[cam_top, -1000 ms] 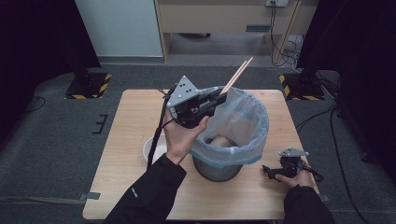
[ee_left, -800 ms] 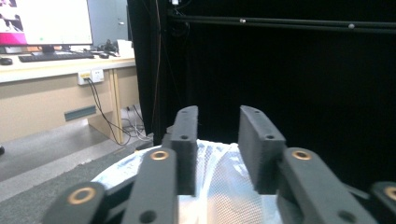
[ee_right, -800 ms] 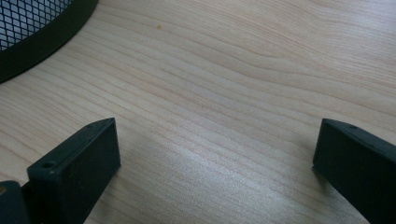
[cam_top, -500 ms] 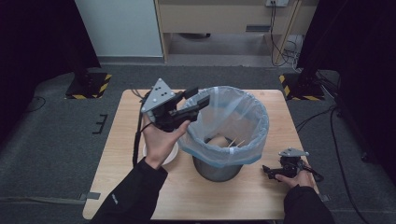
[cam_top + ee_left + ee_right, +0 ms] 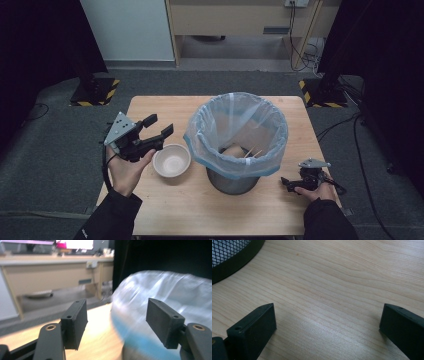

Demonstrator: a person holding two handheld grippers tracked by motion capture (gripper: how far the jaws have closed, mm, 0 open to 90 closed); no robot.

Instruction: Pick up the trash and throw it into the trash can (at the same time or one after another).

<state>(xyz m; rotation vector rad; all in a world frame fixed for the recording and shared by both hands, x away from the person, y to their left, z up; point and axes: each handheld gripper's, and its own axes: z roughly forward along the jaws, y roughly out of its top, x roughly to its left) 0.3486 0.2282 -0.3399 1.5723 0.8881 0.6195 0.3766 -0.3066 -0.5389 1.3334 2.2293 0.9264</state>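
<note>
Left gripper (image 5: 159, 126) hovers above a white bowl (image 5: 171, 160), jaws just opened and empty; right gripper (image 5: 286, 183), jaws apart, rests beside the lined bin (image 5: 235, 135).

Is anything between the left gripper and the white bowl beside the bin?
Nothing visible. The left gripper is open and empty, up and left of the bowl; the lined bin stands on the bowl's far side.

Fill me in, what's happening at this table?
A person is clearing things into the lined bin. The left gripper hangs above the white bowl, its jaws just opened with nothing between them. Chopsticks lie in the bin. The right gripper rests open on the table.
</note>
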